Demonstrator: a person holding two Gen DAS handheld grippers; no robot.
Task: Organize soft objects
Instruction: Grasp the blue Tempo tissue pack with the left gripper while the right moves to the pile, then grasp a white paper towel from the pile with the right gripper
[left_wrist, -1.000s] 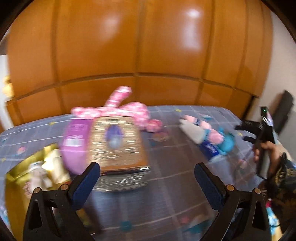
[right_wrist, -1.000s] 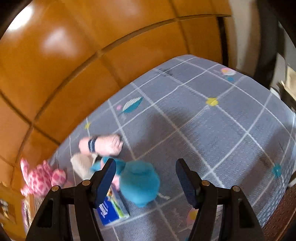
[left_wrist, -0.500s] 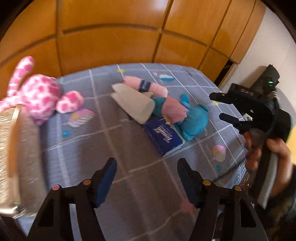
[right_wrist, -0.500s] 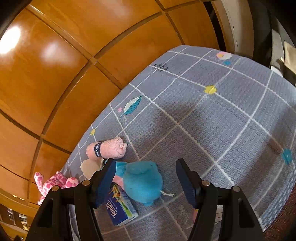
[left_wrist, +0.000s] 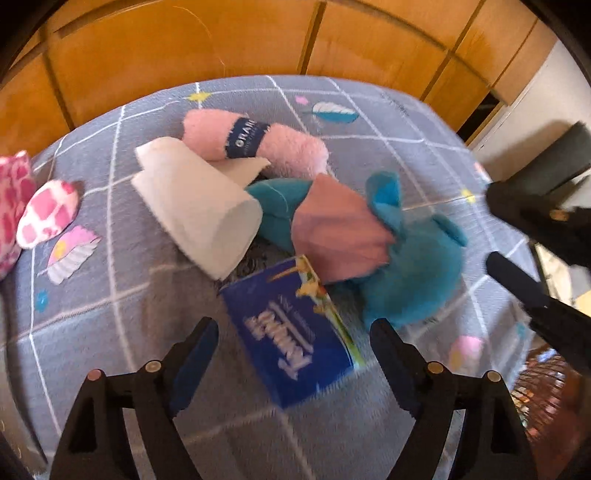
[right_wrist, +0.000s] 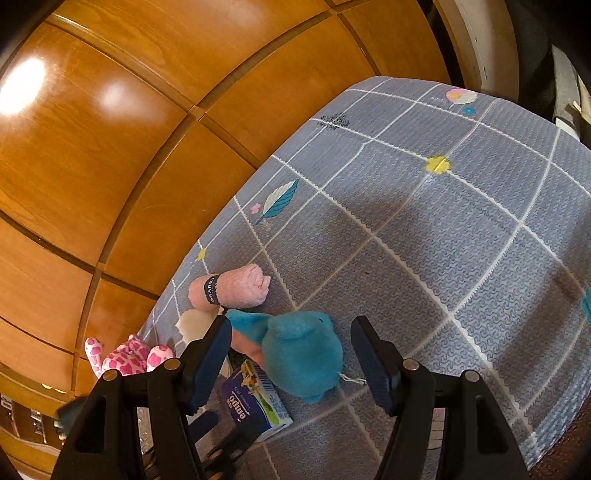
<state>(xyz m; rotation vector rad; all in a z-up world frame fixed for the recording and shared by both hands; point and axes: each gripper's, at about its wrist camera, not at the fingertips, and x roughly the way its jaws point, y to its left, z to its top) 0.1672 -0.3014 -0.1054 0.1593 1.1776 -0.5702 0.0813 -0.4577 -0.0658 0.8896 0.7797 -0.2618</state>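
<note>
A blue tissue pack (left_wrist: 295, 332) lies on the grey checked mat (left_wrist: 110, 314). My left gripper (left_wrist: 293, 328) hovers just over it with its jaws opening; the pads do not touch the pack. Beside the pack lie a teal plush (left_wrist: 410, 273) with a pink cloth (left_wrist: 340, 229) on it, a white paper roll (left_wrist: 199, 210) and a rolled pink towel (left_wrist: 258, 142) with a dark band. My right gripper (right_wrist: 291, 325) stands open above the teal plush (right_wrist: 303, 354) and holds nothing. The right gripper (left_wrist: 493, 227) also shows at the right edge of the left wrist view.
A pink-and-white spotted plush (left_wrist: 44, 214) lies at the mat's left. Orange wooden cabinet doors (right_wrist: 147, 147) stand right behind the mat. The mat's edge (right_wrist: 554, 435) runs along the lower right, with a broad bare stretch of mat (right_wrist: 443, 240) to the right of the pile.
My left gripper swung right and down, away from the gold box and spotted plush, to hover over the tissue pack; its jaws narrowed, then widened. The right gripper barely moved.
</note>
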